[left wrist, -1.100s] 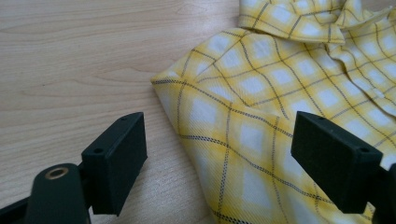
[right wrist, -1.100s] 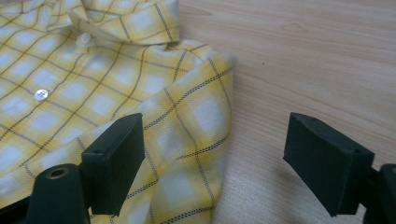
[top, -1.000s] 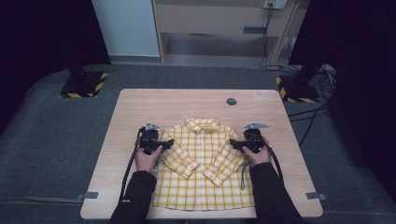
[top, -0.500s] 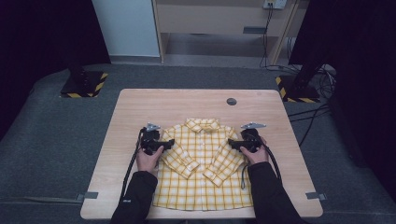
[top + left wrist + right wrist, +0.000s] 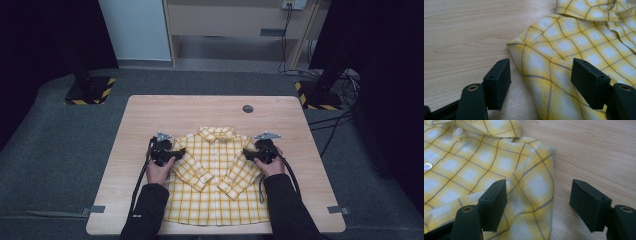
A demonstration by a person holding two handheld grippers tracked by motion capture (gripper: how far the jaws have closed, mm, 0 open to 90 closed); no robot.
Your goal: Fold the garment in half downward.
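Item: yellow plaid shirt [image 5: 216,180], woven check cloth, buttoned, lying flat front-up on the near half of the light wooden table [image 5: 150,115], sleeves folded inward across the chest.

Nearby: small round dark disc [image 5: 247,108] near the table's far edge, well apart from the shirt; grey floor around.

Left gripper [image 5: 176,151]: at the shirt's shoulder edge, black block jaws apart and just been closing, fabric fold between them, not pinched.

Right gripper [image 5: 247,154]: same at the opposite shoulder.

Right gripper view: white buttons [image 5: 427,166] on the placket.
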